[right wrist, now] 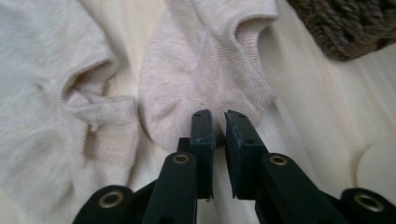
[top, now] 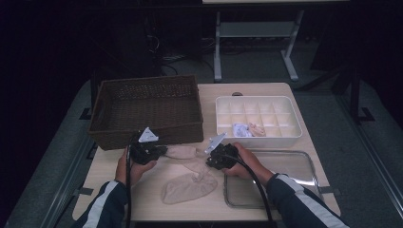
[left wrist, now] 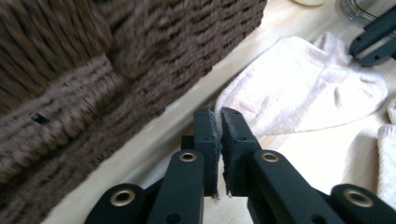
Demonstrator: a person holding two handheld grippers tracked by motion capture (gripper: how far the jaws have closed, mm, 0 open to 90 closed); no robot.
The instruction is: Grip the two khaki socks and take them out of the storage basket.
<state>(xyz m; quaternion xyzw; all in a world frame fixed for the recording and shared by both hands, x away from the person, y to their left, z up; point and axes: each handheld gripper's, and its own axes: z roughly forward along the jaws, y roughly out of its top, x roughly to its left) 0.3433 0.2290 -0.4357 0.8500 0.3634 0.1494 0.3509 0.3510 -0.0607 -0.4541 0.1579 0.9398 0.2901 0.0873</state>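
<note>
I have two beige socks: one sock [top: 183,152] just below centre of the high view, the other sock [top: 188,186] lower. My left gripper [left wrist: 220,122] has its fingers nearly pressed together at the first sock's edge, pinching nothing. My right gripper [right wrist: 218,122] likewise, fingers almost closed on nothing, beside the wicker basket [top: 147,110].
</note>
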